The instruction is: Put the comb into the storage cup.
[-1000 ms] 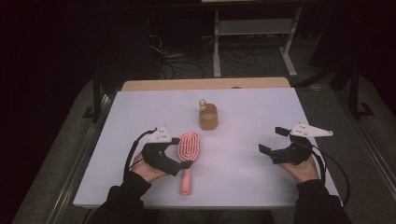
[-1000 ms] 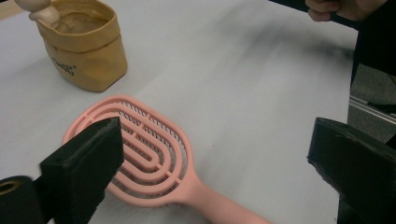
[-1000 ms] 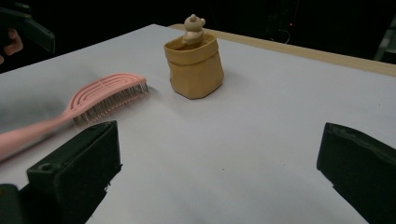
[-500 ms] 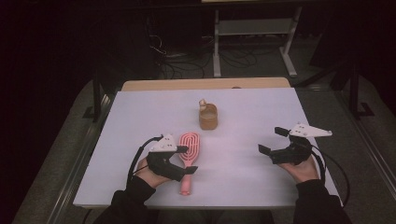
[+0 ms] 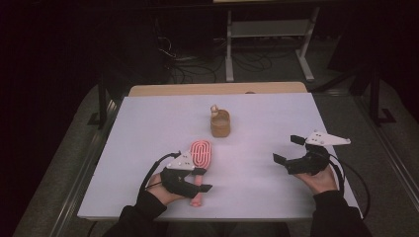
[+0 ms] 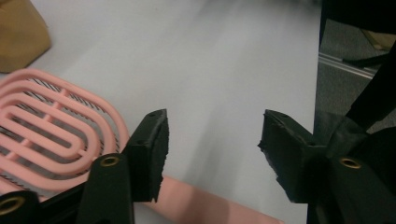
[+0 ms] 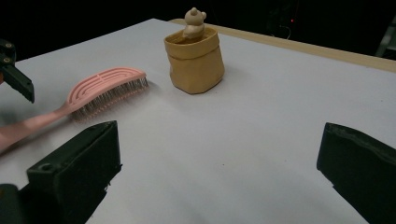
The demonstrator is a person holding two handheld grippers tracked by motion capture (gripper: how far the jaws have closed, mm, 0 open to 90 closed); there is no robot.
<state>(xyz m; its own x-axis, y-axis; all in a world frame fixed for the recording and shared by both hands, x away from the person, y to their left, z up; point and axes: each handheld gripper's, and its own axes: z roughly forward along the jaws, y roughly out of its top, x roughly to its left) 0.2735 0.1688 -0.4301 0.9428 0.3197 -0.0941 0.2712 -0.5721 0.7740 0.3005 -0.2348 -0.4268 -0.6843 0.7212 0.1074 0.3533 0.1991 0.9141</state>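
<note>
A pink hairbrush (image 5: 201, 152) lies on the white table top (image 5: 148, 128), handle toward the person. My left gripper (image 5: 201, 179) straddles its handle; the jaws have just been closing, and the handle lies between them without the pads pressing on it. In the left gripper view the brush head (image 6: 51, 135) is at the left and the handle runs under my left gripper (image 6: 212, 140). My right gripper (image 5: 287, 149) rests open at the right, nothing in it. The right gripper view has my right gripper (image 7: 219, 154) facing the brush (image 7: 105, 86).
A tan pouch-shaped cup (image 5: 220, 123) with a small bear figure stands mid-table, behind the brush; it is also in the right gripper view (image 7: 196, 60). A wooden strip (image 5: 173, 90) edges the far side. A metal rack (image 5: 267, 29) and cables sit on the floor beyond.
My left gripper has slid down and toward the near edge, from beside the brush head to over the handle, and its jaws have narrowed. The right gripper has stayed put.
</note>
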